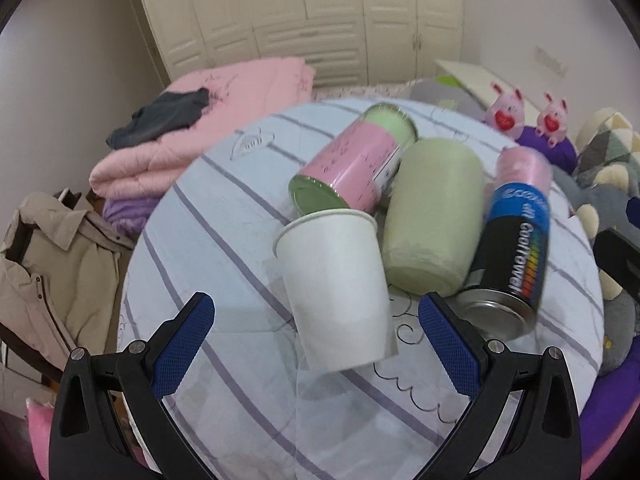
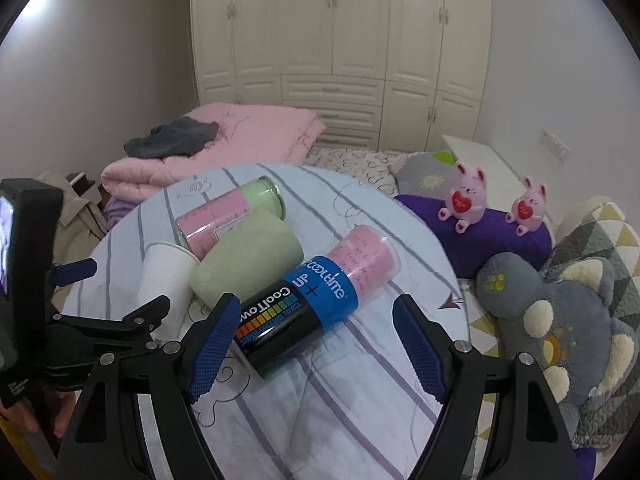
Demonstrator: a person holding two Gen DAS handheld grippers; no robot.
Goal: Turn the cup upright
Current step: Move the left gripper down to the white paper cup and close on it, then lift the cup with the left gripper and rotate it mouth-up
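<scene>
A white paper cup [image 1: 336, 284] lies on its side on the striped round cushion [image 1: 240, 216], its mouth pointing away from me. My left gripper [image 1: 316, 312] is open, its blue pads on either side of the cup's base, apart from it. The cup also shows in the right wrist view [image 2: 164, 280], with the left gripper [image 2: 108, 292] beside it. My right gripper [image 2: 316, 316] is open around the black and blue towel can [image 2: 296, 312], not touching it.
A pale green cup [image 1: 436, 216] and a pink-labelled jar [image 1: 356, 156] lie right behind the white cup. A pink quilt [image 1: 192, 120] lies at the back left, plush toys [image 2: 560, 320] to the right, a beige jacket [image 1: 48, 264] at the left.
</scene>
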